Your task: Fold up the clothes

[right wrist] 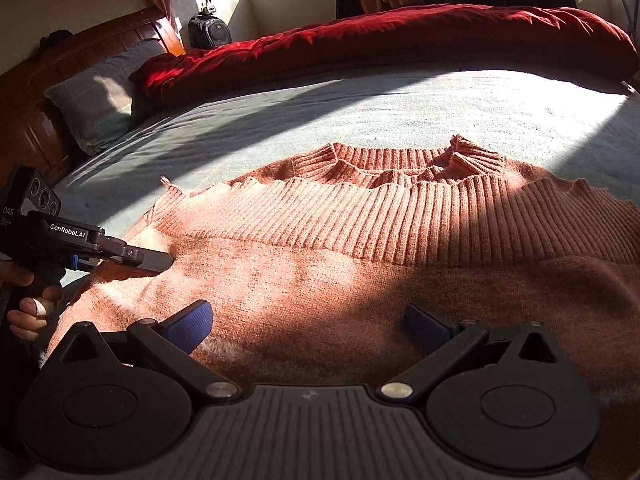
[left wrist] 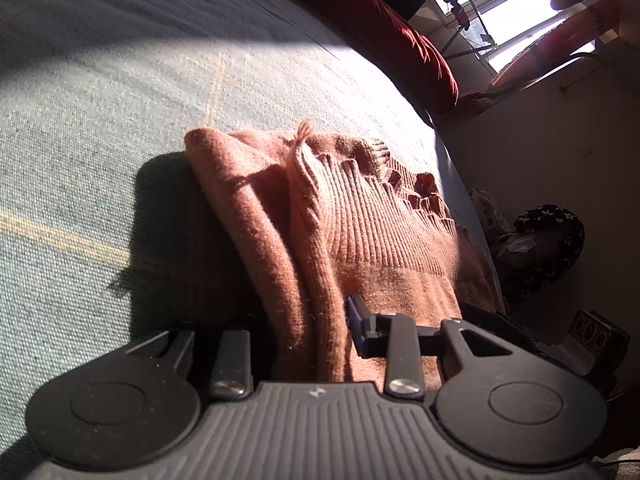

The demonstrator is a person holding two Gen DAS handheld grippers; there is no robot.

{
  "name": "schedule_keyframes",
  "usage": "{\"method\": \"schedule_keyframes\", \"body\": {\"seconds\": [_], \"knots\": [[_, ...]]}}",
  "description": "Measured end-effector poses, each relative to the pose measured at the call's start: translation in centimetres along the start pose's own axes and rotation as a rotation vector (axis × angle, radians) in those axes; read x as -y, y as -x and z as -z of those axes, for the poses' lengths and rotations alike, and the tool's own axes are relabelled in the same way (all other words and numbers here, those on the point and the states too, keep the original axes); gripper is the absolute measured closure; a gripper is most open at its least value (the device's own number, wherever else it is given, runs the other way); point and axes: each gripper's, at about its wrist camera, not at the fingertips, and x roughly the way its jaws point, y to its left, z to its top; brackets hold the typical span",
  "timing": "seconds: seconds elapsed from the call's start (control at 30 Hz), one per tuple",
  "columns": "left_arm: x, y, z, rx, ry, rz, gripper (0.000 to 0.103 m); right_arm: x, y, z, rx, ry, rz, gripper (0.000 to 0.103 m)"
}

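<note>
A salmon-pink knit sweater (right wrist: 360, 264) lies folded on the grey-green bed sheet (right wrist: 360, 120), with its ribbed hem and collar toward the far side. My left gripper (left wrist: 310, 320) is shut on a thick fold at the sweater's (left wrist: 320, 216) left edge, and the fabric hides one finger. The right wrist view shows the same left gripper (right wrist: 162, 261) at the left, pinching that edge, with a hand on its handle. My right gripper (right wrist: 310, 320) hovers just over the sweater's near part. Its blue pads (right wrist: 196, 320) are wide apart with nothing between them.
A red duvet (right wrist: 380, 36) is bunched along the far side of the bed. A grey pillow (right wrist: 92, 92) and wooden headboard (right wrist: 36, 76) are at the far left. Sunlit windows lie beyond. The bed's edge drops to the floor with dark bundles (left wrist: 548, 236).
</note>
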Motion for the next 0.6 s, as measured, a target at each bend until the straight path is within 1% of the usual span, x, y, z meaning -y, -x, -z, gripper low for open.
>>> {"method": "schedule_keyframes", "body": {"seconds": [0.17,0.27,0.37,0.4,0.43,0.5,0.6], "knots": [[-0.2,0.0,0.0,0.008,0.012,0.014,0.07,-0.5,0.0,0.2,-0.003,0.046,0.019,0.0],[-0.2,0.0,0.0,0.01,0.009,0.011,0.07,-0.2,0.7,-1.0,-0.014,-0.039,0.0,0.0],[0.0,0.1,0.1,0.011,0.003,0.005,0.07,0.1,1.2,-1.8,-0.008,-0.132,-0.085,0.0],[0.0,0.1,0.1,0.011,0.001,0.005,0.07,0.1,0.9,-1.9,-0.008,-0.158,-0.099,0.0],[0.0,0.1,0.2,0.012,-0.001,0.004,0.07,0.1,0.7,-1.9,-0.012,-0.162,-0.101,0.0],[0.1,0.1,0.2,0.014,-0.009,-0.001,0.07,0.1,-0.5,-2.0,-0.027,-0.168,-0.064,0.0],[0.1,0.1,0.2,0.014,-0.013,-0.002,0.07,0.6,-1.8,-3.0,-0.013,-0.179,-0.055,0.0]]}}
